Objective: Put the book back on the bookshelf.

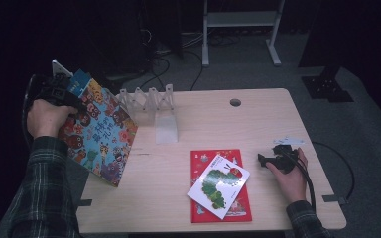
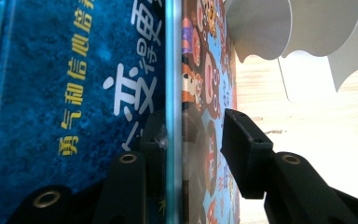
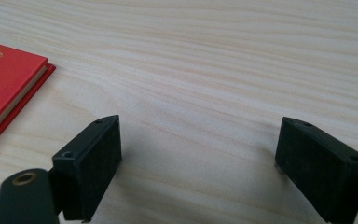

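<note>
At the far left of the high view, the left gripper [image 1: 59, 89] is hanging beyond the table's left edge with two picture books between its jaws: a blue book [image 1: 81, 81] tucked behind a larger owl-patterned book [image 1: 100, 131], which is tilting down so that its lower corner is reaching over the wooden table [image 1: 287, 124]. In the left gripper view the blue book [image 2: 74, 93] is taking up the left half and the owl-patterned book [image 2: 205, 93] is running up the middle; the right-hand jaw is standing clear of the owl cover, so the grip is looking slack rather than clamped, and the books seem to be leaning on the other jaw alone. Just right of the books, upper middle of the high view, a clear acrylic book rack [image 1: 149, 99] is standing empty. To finish this step well, the person is probably better off steadying the books upright and guiding their bottom edges into a slot of the rack before letting go fully, or they may slide off the edge. Lower centre, a white caterpillar book [image 1: 218, 186] is lying across a red book [image 1: 238, 208]. At the right, the right gripper [image 1: 268, 161] is resting on the table, jaws spread wide with nothing between them.
</note>
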Action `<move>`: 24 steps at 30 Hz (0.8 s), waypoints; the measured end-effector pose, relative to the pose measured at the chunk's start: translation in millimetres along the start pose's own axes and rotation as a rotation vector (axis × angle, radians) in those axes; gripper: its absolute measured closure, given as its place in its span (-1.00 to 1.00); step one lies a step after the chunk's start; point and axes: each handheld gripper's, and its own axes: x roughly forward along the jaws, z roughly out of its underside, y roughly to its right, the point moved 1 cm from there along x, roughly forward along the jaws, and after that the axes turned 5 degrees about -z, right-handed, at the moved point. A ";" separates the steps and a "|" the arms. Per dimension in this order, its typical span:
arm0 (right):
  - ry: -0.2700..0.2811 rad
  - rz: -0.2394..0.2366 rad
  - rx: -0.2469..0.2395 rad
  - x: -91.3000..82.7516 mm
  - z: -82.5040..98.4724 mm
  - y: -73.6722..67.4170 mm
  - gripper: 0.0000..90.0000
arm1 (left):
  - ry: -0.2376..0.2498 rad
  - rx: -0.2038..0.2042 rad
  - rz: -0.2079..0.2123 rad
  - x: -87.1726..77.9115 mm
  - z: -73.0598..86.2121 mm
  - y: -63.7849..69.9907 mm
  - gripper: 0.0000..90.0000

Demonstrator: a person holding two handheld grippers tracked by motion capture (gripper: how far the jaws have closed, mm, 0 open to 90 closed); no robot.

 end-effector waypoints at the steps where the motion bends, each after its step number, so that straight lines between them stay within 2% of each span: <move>1: 0.000 0.000 0.000 0.0 0.0 0.0 -0.70 | 0.001 -0.001 0.001 0.0 0.2 -0.5 0.37; 8: 0.000 0.000 0.000 0.0 0.0 0.0 -0.70 | 0.010 -0.005 -0.031 -2.6 1.5 -3.9 0.33; 18: 0.000 0.000 0.000 0.0 0.0 0.0 -0.70 | 0.013 -0.004 -0.054 -3.2 2.7 -5.7 0.27; 24: 0.000 0.000 0.000 0.0 0.0 0.0 -0.70 | 0.046 0.008 -0.077 -12.2 0.1 -2.7 0.19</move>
